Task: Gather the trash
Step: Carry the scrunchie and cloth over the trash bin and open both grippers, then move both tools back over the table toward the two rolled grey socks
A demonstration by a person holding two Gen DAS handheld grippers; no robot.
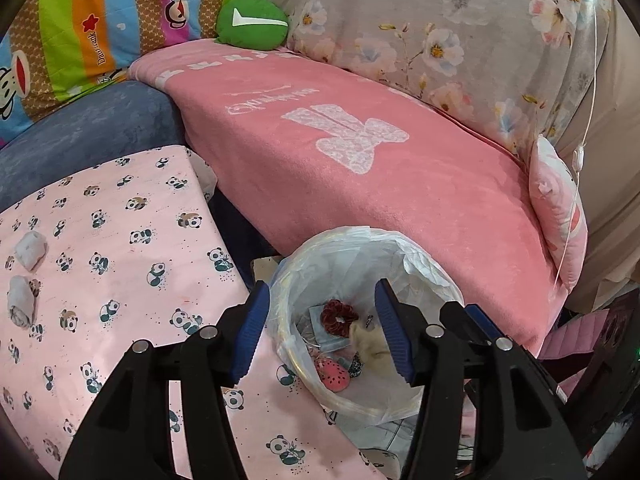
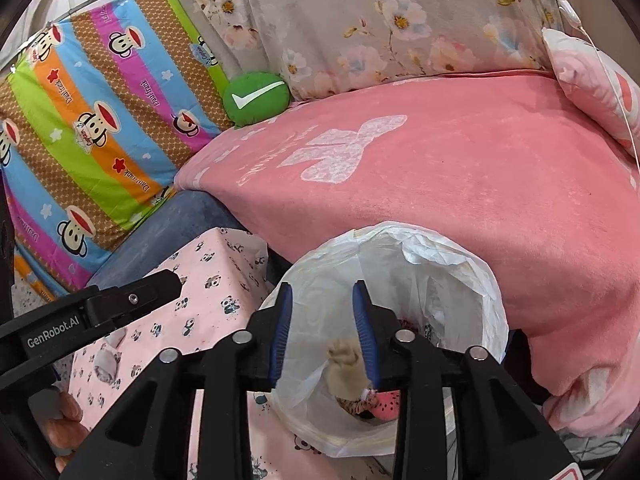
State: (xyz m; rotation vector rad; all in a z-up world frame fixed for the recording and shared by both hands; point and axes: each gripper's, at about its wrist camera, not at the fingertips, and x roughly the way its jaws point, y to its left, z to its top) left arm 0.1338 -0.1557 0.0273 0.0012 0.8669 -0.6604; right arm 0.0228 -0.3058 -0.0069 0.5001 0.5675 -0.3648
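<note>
Left wrist view: our left gripper open, empty, over bin. Trash lies inside bin. Two wads wait on panda cloth. Our right gripper open too, above bin, holds nothing.

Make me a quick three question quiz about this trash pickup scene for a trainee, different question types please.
1. True or false: the left gripper holds a tissue.
2. What lines the trash bin? A) a clear plastic bag B) newspaper C) a towel
3. How many crumpled white wads lie on the panda-print cloth?

Key: 1. False, its jaws are apart with nothing between them. 2. A. 3. Two, the second below the first.
</note>
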